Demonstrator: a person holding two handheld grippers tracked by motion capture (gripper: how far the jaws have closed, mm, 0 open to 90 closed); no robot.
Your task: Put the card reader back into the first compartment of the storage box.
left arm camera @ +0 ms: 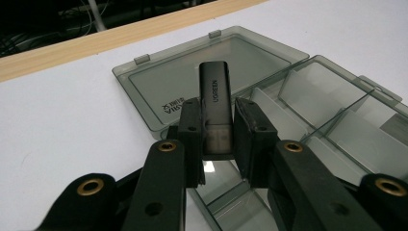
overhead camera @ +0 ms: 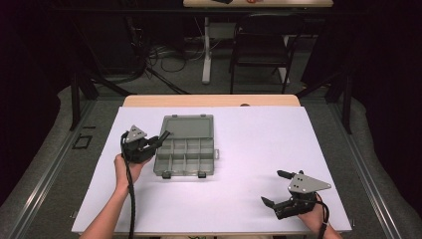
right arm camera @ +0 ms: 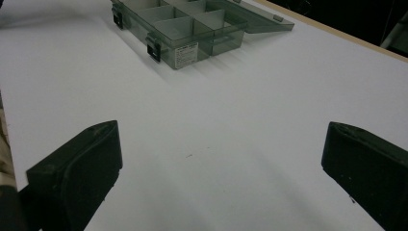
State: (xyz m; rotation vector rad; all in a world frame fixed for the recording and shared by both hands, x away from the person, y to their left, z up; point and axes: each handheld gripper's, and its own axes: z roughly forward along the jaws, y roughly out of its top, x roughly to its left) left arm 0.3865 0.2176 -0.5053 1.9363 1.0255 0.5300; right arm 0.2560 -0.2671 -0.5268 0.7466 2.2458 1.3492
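Holding the small black adapter [left arm camera: 215, 108] in my left gripper [left arm camera: 215, 144], I had the jaws pinched on its lower end, so the branded body stuck out forward past the pads and was free to go down first. It hung over the left end of the smoky compartment box [overhead camera: 185, 158], between the flat-open lid [left arm camera: 192, 82] and the nearest cells — a sensible spot, since the lid lay back on the white table [overhead camera: 239, 199] and left every divider [left arm camera: 269, 101] clear from above. In the high view the left gripper [overhead camera: 149, 142] sat just beside the box's left wall, angled in toward it. I judged the step in hand as dropping the adapter into one of the left cells; all the cells I could see looked empty. My right gripper [overhead camera: 278, 191] rested well apart at the near right of the table, jaws spread wide with nothing between them — parked out of the way, though near enough to steady the box by its latches [right arm camera: 154, 48] if it slid.
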